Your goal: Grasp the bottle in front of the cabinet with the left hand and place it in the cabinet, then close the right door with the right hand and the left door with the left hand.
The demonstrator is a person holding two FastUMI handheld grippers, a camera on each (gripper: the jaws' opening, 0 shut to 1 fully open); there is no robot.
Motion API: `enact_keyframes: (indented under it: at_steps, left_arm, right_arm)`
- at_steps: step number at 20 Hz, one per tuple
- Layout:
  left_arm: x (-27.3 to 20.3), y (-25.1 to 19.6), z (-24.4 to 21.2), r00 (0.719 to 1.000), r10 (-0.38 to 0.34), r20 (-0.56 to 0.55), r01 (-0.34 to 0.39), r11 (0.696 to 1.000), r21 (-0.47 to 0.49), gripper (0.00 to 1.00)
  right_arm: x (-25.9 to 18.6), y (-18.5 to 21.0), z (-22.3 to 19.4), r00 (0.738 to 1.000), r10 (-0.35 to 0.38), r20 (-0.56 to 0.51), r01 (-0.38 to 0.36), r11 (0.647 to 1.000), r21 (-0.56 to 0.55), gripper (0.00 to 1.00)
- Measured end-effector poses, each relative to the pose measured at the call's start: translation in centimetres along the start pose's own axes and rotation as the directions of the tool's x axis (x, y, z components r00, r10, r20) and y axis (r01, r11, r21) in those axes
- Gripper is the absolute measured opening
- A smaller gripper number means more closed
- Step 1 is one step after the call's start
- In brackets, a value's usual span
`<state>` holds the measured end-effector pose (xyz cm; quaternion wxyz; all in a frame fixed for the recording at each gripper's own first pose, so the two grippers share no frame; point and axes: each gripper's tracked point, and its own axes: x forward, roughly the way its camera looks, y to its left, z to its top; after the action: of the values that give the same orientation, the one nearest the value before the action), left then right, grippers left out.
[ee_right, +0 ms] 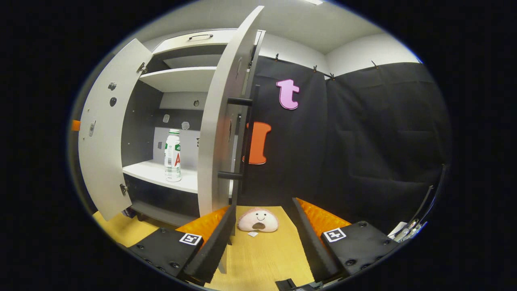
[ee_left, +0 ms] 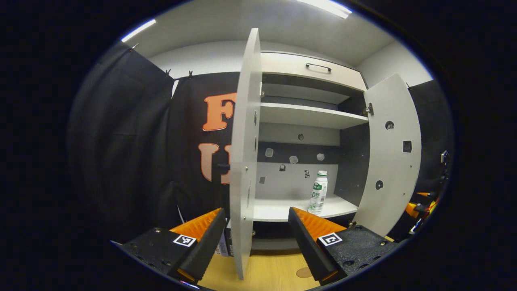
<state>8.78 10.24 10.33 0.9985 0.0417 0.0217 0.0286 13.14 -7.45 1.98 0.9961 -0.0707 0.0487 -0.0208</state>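
The white cabinet (ee_left: 307,117) stands with both doors swung wide open. The bottle (ee_left: 318,192) is already inside, standing upright on the lower shelf (ee_left: 282,208), near the front edge and toward the right side of that shelf. It is a clear plastic bottle with a white cap and a green and white label. In the left gripper view, the left gripper (ee_left: 256,226) has its fingers far apart and holds nothing. The edge of the left door (ee_left: 244,161) points right at this camera and sits between the two fingers, but I cannot tell if either finger touches it. The right door (ee_left: 389,157) is open on the far right side, with small round holes in it. A drawer with a dark handle (ee_left: 318,66) sits at the top of the cabinet. In the right gripper view, the right gripper (ee_right: 262,226) also has its fingers spread apart and empty. The right door's edge shows just beside its left finger, with two dark handle posts sticking out from the door. The bottle (ee_right: 173,155) shows here too, on the white shelf between the two doors. A little soft toy with a smiling face (ee_right: 258,220) lies on the wooden floor (ee_right: 262,258) between the right gripper's fingers, farther off.
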Motion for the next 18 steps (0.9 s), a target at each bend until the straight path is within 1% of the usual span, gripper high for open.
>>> enact_keyframes:
  at_steps: [4, 6, 11, 13, 14, 15, 17, 18]
  left_arm:
    - [-1.4, 2.7, 0.1, 1.000, 0.024, 0.013, -0.025, 1.000, 0.011, 0.94]
    - [-1.4, 3.3, -0.4, 1.000, 0.025, 0.007, -0.025, 1.000, 0.010, 0.94]
    - [-1.9, 3.8, -1.2, 1.000, 0.009, 0.003, -0.009, 1.000, -0.010, 0.95]
    - [-1.8, 3.9, -1.6, 1.000, 0.013, -0.007, -0.013, 1.000, -0.019, 0.95]
    - [-1.7, 4.0, -1.8, 1.000, 0.014, -0.010, -0.014, 1.000, -0.021, 0.94]
    - [-1.7, 4.0, -1.9, 1.000, 0.014, -0.012, -0.014, 1.000, -0.020, 0.95]
    - [-1.7, 4.1, -2.2, 1.000, 0.017, -0.012, -0.017, 1.000, -0.017, 0.94]
    - [-1.6, 4.2, -2.3, 1.000, 0.020, -0.012, -0.020, 1.000, -0.019, 0.94]
  right_arm:
    - [-1.1, 3.9, 0.3, 0.999, 0.044, 0.000, -0.044, 0.999, 0.005, 0.93]
    - [-1.4, 5.6, 0.4, 0.998, 0.060, 0.001, -0.060, 0.998, 0.006, 0.93]
    - [-1.7, 8.1, 0.5, 0.998, 0.069, 0.003, -0.069, 0.998, -0.015, 0.93]
    - [-1.7, 8.7, 0.6, 0.997, 0.072, 0.006, -0.072, 0.997, 0.002, 0.93]
    - [-1.6, 9.3, 0.5, 0.997, 0.078, 0.005, -0.078, 0.997, 0.014, 0.87]
    - [-1.7, 9.9, 0.5, 0.996, 0.088, 0.006, -0.088, 0.996, 0.022, 0.87]
    - [-1.6, 11.7, 0.5, 0.992, 0.126, 0.005, -0.127, 0.992, 0.027, 0.87]
    - [-1.8, 14.1, 0.6, 0.981, 0.194, 0.008, -0.194, 0.980, 0.047, 0.93]
